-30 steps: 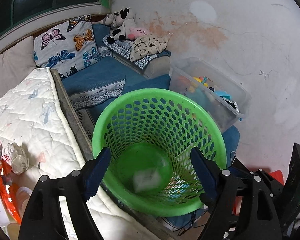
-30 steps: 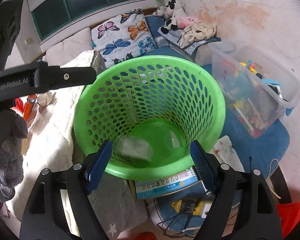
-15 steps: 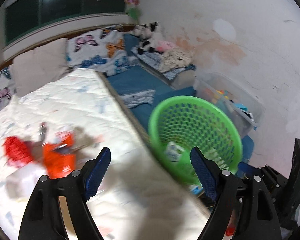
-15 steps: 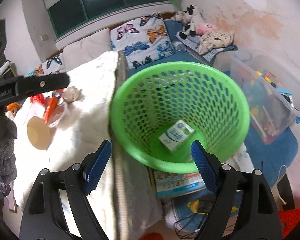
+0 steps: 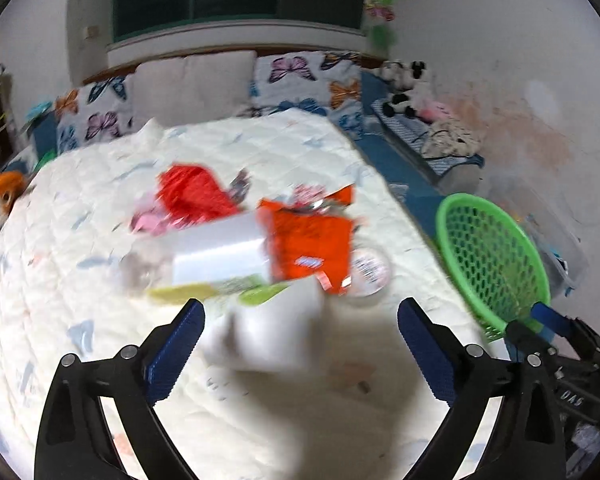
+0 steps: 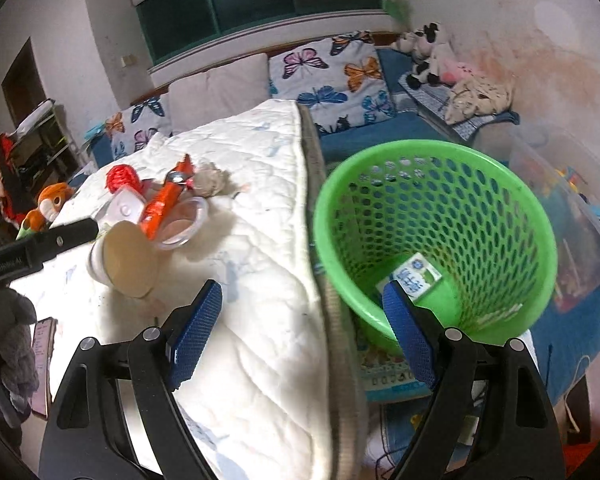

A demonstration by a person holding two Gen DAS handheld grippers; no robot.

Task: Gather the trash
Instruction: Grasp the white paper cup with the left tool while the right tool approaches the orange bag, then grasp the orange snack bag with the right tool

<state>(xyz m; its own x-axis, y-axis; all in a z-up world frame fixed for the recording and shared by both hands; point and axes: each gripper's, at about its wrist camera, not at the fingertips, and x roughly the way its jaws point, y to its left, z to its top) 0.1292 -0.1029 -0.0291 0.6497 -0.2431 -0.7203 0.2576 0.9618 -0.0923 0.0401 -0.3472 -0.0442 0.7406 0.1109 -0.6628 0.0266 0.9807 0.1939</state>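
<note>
White quilt (image 5: 100, 280) holds blurred orange wrapper (image 5: 312, 244), red bag (image 5: 192, 192).

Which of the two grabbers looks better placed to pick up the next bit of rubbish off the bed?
Left. The left gripper hangs open just over the trash pile, while the right gripper straddles the quilt's edge.

butterfly pillows (image 6: 332, 76) by headboard; cow plush (image 6: 422, 54) on folded cloths | clear toy bin (image 6: 572, 216) by wall
</note>
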